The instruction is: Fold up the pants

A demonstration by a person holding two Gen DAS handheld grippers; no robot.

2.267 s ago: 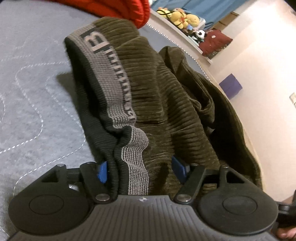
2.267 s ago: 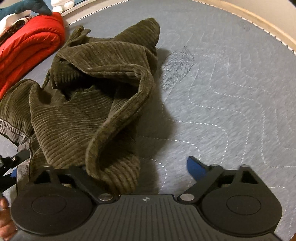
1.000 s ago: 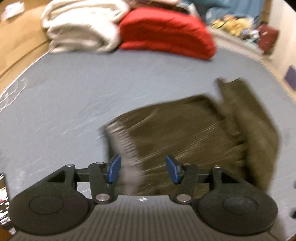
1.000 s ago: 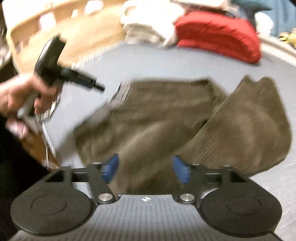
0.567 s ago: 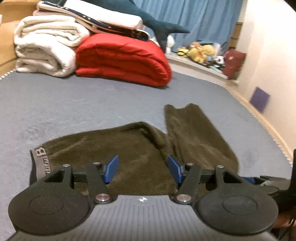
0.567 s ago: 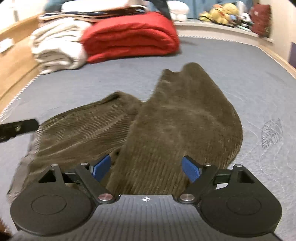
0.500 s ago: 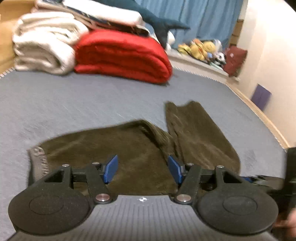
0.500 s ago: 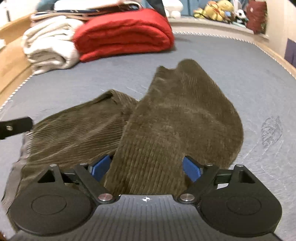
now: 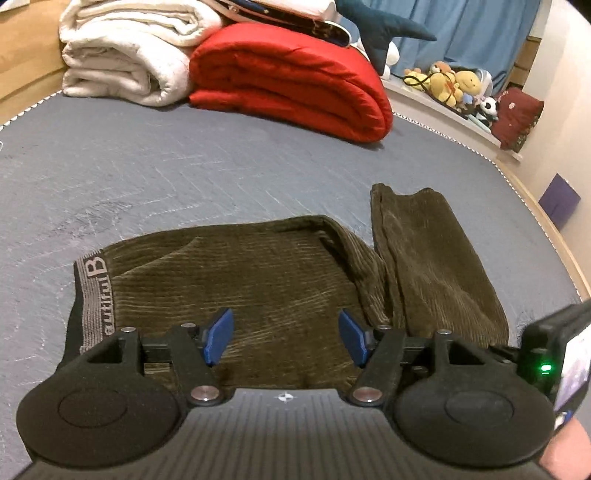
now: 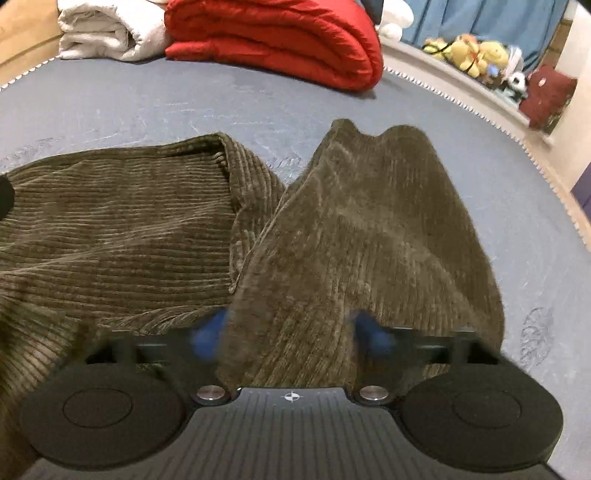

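Left tool (image 9: 284, 339) hung over the waist end of the pants (image 9: 236, 280), blue pads (image 9: 218, 334) spread apart with nothing pinched between them; jaws had just been opening a bit further, only flat corduroy lay under the gap. Right tool (image 10: 291, 336) sat at the near edge of the leg section (image 10: 369, 229), its pads (image 10: 205, 339) motion-blurred; jaws had just been closing, with a ridge of the leg cloth standing between them. Couldn't tell whether the pads actually pressed on the fabric yet. Pants were olive-brown corduroy, spread on the grey quilted bed (image 9: 184, 166) near its front edge: body part lay flat on the left with the grey lettered waistband (image 9: 94, 295) at its far left end, legs ran away toward the back right, doubled over, and overlapped the body at a crumpled fold in the middle. In the left wrist view the right tool's body (image 9: 554, 347) showed at the right edge with a green light on, and part of a hand (image 9: 569, 454) below it. At the far end of the bed lay a folded red duvet (image 9: 295, 77), a rolled white blanket (image 9: 125, 55) just beside it on the left. Plush toys (image 9: 450, 85) sat on a ledge beyond the bed at right, against a blue curtain (image 9: 480, 29).
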